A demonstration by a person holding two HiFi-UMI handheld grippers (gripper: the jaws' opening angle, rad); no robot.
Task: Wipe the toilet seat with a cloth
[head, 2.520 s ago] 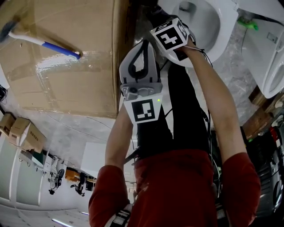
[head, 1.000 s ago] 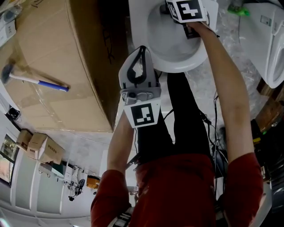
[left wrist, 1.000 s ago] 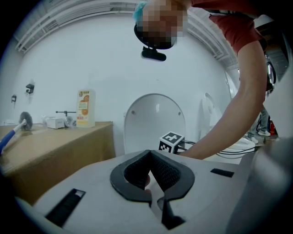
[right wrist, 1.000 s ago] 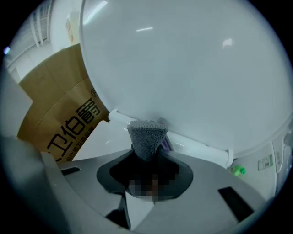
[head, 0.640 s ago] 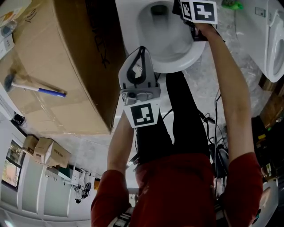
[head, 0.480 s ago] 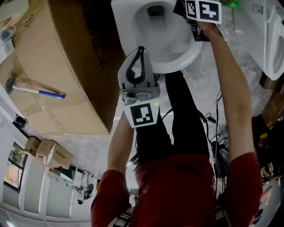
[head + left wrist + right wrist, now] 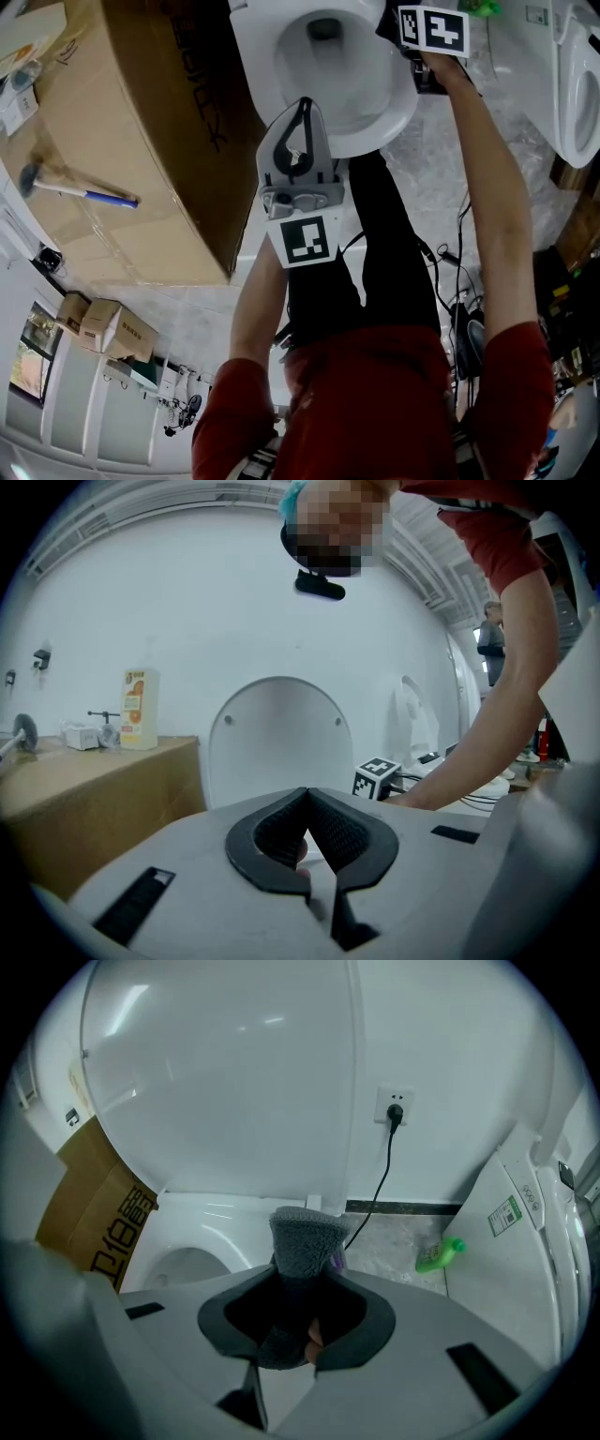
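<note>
Grips a grey cloth (image 7: 305, 1237) in the right gripper (image 7: 298, 1288), pinched tight between both jaws, with the fuzzy end sticking out past the tips. Holds that cloth at the back right of the toilet (image 7: 398, 111), over the white seat rim close to the hinge of the raised lid (image 7: 225, 1082). Cannot tell whether cloth and seat touch. From the head view, shows the right gripper (image 7: 424, 52) at the right edge of the toilet, marker cube up.

Keeps the left gripper (image 7: 307, 803) closed, jaw tips pressed together with nothing between them. Hangs it (image 7: 300, 141) before the front of the toilet, over the front rim in the head view, aimed toward the upright lid (image 7: 279, 733).

Left of the toilet, right beside it: a big cardboard box (image 7: 122, 150) with a hammer (image 7: 70, 187) lying on top. Right of the toilet, on the floor: a green bottle (image 7: 439, 1255), and above it on the wall a socket (image 7: 394, 1105) with a black cord plugged in.
</note>
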